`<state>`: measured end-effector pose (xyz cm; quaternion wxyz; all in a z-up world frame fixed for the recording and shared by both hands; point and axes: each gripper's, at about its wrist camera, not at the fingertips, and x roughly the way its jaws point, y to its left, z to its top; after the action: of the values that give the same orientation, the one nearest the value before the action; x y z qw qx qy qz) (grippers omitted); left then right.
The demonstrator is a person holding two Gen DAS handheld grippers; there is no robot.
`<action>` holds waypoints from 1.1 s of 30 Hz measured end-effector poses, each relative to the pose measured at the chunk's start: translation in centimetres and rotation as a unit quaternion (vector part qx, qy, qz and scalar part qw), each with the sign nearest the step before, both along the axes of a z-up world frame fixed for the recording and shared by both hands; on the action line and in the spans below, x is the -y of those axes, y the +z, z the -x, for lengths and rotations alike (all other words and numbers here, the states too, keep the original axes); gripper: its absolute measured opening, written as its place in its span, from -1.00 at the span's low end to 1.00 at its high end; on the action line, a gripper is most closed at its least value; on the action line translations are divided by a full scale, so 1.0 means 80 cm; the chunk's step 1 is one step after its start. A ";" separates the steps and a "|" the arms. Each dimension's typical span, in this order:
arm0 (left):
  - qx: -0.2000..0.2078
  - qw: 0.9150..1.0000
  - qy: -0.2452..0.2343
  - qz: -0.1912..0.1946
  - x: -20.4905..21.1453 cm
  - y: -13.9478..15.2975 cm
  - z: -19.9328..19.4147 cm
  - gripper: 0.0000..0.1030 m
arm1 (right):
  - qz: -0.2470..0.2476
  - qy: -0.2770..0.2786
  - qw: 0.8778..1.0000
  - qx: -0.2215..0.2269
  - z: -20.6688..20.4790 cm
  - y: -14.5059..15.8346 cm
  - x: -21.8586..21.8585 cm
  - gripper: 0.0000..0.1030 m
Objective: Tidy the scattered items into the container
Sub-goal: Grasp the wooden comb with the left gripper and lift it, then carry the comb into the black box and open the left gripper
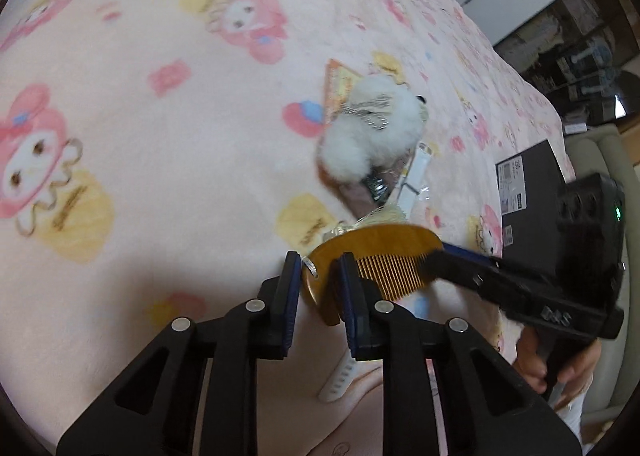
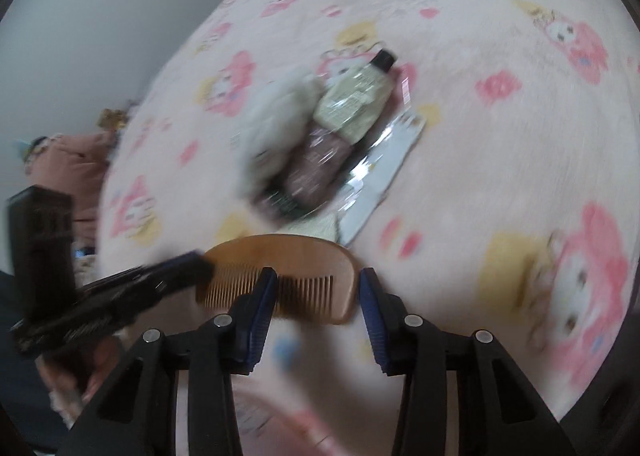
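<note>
A brown wooden comb (image 1: 376, 252) is held above the pink patterned blanket (image 1: 160, 135). My left gripper (image 1: 318, 268) is shut on the comb's left end. My right gripper (image 2: 318, 284) is open, its jaws wide around the comb's (image 2: 288, 260) right end; it also shows in the left wrist view (image 1: 436, 260) at the comb's far end. Beyond lie a white fluffy toy (image 1: 368, 127), a pale green bottle (image 2: 356, 99), a brown pouch (image 2: 320, 163) and a white packet (image 2: 380, 171).
A black box (image 1: 528, 191) stands at the blanket's right edge. A white strap (image 1: 340, 376) lies below the left gripper. A pink cushion (image 2: 68, 159) sits at the far left. A wall and shelves lie beyond the bed.
</note>
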<state>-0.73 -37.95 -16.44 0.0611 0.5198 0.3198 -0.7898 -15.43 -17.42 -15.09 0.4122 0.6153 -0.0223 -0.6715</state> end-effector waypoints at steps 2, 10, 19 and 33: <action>0.009 1.000 0.003 -0.011 0.001 -0.011 -0.001 -0.46 | -0.005 -0.001 1.000 0.004 -0.001 -0.002 0.005 -0.25; 0.005 1.000 0.002 -0.009 -0.013 -0.009 0.002 -0.40 | 0.001 -0.003 1.000 0.015 -0.011 -0.031 0.005 -0.25; -0.078 0.996 -0.046 0.012 -0.061 0.088 -0.004 -0.41 | 0.040 -0.031 0.996 -0.077 -0.042 0.077 -0.065 -0.38; -0.161 0.964 -0.209 -0.039 -0.315 0.185 0.120 -0.40 | 0.048 -0.157 0.973 -0.164 -0.037 0.189 -0.315 -0.38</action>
<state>-10.31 -12.74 -1.63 -0.1774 0.4433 0.2404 -0.8451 -12.43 7.81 0.03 0.3284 0.4657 -0.0830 -0.8176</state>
